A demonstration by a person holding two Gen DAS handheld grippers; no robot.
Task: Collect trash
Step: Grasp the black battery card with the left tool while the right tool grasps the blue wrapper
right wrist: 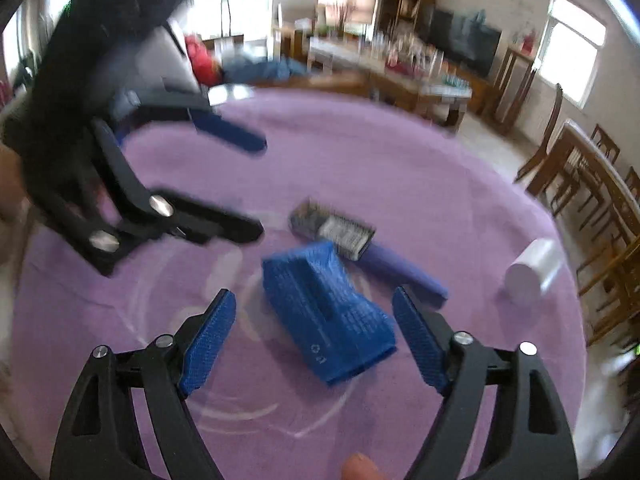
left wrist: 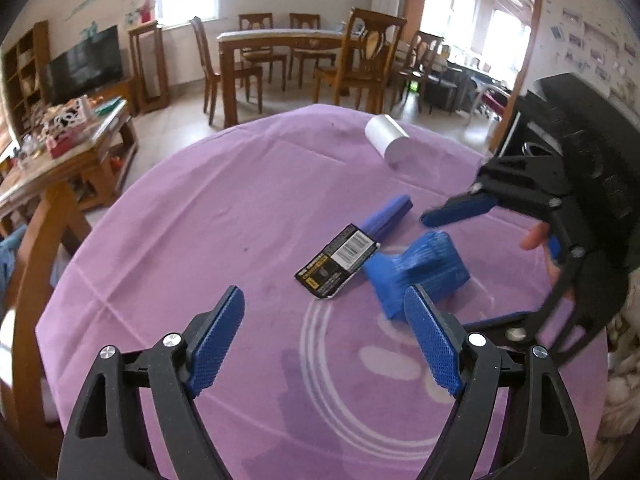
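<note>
A crumpled blue plastic pack lies on the purple tablecloth. Beside it are a black card with a barcode and a purple stick. A white roll lies farther off. My left gripper is open just short of the card, with nothing between its fingers. My right gripper is open with the blue pack between its fingers, pads apart from it.
A wooden dining table with chairs stands beyond the cloth. A cluttered low wooden table and a TV are at the left. A fingertip shows at the bottom edge of the right wrist view.
</note>
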